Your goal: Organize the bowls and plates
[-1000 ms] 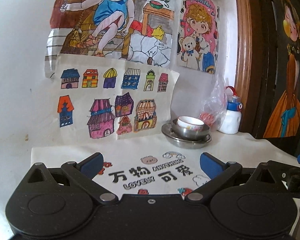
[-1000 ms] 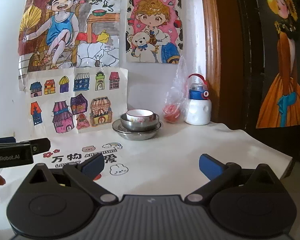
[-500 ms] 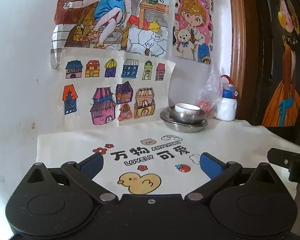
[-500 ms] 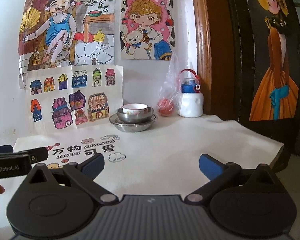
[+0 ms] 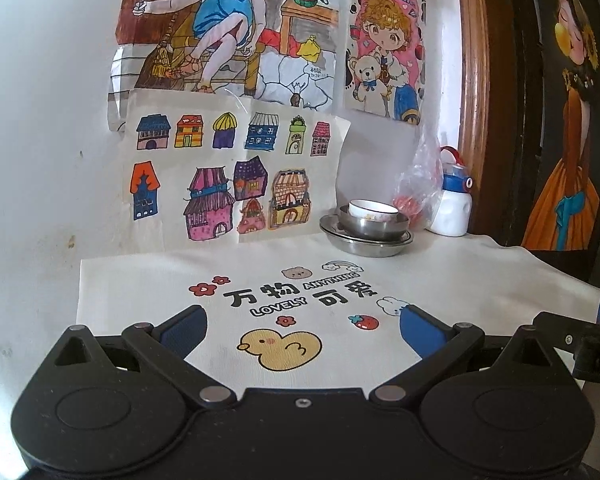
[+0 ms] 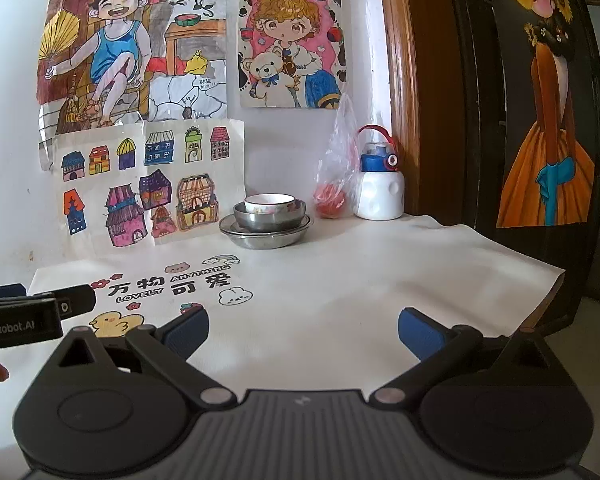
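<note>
Hovering apart, both grippers' jaws wide.

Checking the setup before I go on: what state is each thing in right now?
left gripper: open, empty
right gripper: open, empty
ceramic bowl: upright, nested in steel bowl
steel bowl: upright on steel plate
steel plate: flat on tablecloth
water bottle: upright, lid shut

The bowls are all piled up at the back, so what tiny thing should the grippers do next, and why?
Probably nothing more than easing both grippers back a little. The small white bowl already sits inside the metal bowl, which sits on the metal plate by the wall. The left gripper and right gripper are both open, hold nothing and are well short of the stack, so the tidying looks done.
</note>
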Action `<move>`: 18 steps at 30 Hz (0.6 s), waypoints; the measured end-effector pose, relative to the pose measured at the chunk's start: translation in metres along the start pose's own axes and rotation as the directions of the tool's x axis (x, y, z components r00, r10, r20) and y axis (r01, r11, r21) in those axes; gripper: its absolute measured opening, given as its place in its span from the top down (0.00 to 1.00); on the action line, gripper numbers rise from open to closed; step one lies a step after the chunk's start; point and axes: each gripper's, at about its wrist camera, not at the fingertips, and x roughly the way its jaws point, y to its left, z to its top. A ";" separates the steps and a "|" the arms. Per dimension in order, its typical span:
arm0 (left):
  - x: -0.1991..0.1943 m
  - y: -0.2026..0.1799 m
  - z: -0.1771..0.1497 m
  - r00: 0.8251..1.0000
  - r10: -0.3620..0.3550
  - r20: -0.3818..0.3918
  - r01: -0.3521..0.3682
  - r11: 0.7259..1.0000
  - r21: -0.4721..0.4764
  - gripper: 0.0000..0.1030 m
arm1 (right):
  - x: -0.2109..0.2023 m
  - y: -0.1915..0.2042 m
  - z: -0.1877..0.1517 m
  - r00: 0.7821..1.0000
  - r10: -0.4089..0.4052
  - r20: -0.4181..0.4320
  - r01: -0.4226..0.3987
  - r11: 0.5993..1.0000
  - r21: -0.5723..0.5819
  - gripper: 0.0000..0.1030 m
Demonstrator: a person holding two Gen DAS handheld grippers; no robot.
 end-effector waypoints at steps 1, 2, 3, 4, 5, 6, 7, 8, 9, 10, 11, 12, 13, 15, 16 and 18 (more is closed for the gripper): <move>-0.001 0.000 -0.001 1.000 0.000 0.000 0.000 1.000 0.001 0.01 | 0.000 0.000 0.000 1.000 -0.001 0.000 0.001 1.000 0.000 0.00; -0.001 0.000 -0.001 1.000 0.000 0.000 0.000 1.000 0.001 0.01 | 0.000 0.000 0.000 1.000 -0.001 -0.001 0.001 1.000 0.001 0.00; -0.001 0.000 -0.001 1.000 0.001 0.000 -0.001 1.000 0.001 0.01 | 0.000 0.000 0.000 1.000 0.000 0.000 0.000 1.000 0.001 0.00; -0.001 0.000 -0.001 1.000 0.001 0.001 -0.001 1.000 0.000 0.01 | 0.000 0.000 0.000 1.000 0.000 -0.001 0.000 1.000 0.000 0.00; -0.001 0.000 -0.001 1.000 0.003 0.002 -0.003 1.000 -0.001 0.01 | 0.000 0.000 0.000 1.000 0.000 -0.001 0.000 1.000 0.000 0.00; -0.001 0.000 -0.001 1.000 0.003 0.002 -0.003 1.000 -0.002 0.01 | 0.000 0.001 0.000 1.000 -0.001 -0.001 0.001 1.000 0.002 0.00; -0.001 0.000 -0.001 1.000 0.004 0.002 -0.004 1.000 -0.003 0.01 | 0.000 0.001 0.000 1.000 -0.001 0.000 0.001 1.000 0.002 0.00; -0.001 0.000 -0.001 1.000 0.005 0.002 -0.005 1.000 -0.003 0.01 | 0.000 0.001 0.000 1.000 -0.001 -0.001 0.001 1.000 0.001 0.00; -0.001 0.000 0.000 1.000 0.005 0.002 -0.005 1.000 -0.004 0.01 | 0.000 0.001 0.000 1.000 -0.002 -0.001 0.002 1.000 0.001 0.00; -0.002 0.000 0.000 1.000 0.005 0.003 -0.005 1.000 -0.004 0.01 | 0.000 0.001 0.000 1.000 -0.002 -0.001 0.002 1.000 0.001 0.00; -0.002 0.000 0.000 1.000 0.006 0.003 -0.006 1.000 -0.004 0.01 | 0.000 0.001 0.000 1.000 0.000 -0.001 0.000 1.000 0.001 0.00; -0.001 0.001 0.001 1.000 0.006 0.004 -0.006 1.000 -0.004 0.01 | 0.001 0.001 0.000 1.000 -0.002 -0.002 0.002 1.000 0.002 0.00; -0.001 0.001 0.001 1.000 0.005 0.003 -0.005 1.000 -0.004 0.01 | 0.001 0.001 0.000 1.000 -0.002 -0.001 0.002 1.000 0.001 0.00; -0.001 0.000 0.001 1.000 0.006 0.004 -0.006 1.000 -0.004 0.01 | 0.001 0.001 0.000 1.000 -0.002 -0.001 0.002 1.000 0.002 0.00; -0.001 0.000 0.001 1.000 0.005 0.003 -0.005 1.000 -0.003 0.01 | 0.001 0.001 -0.001 1.000 -0.002 -0.002 0.002 1.000 0.003 0.00; -0.001 0.000 0.000 1.000 0.006 0.003 -0.006 1.000 -0.004 0.01 | 0.002 0.001 -0.001 1.000 -0.003 -0.003 0.003 1.000 0.005 0.00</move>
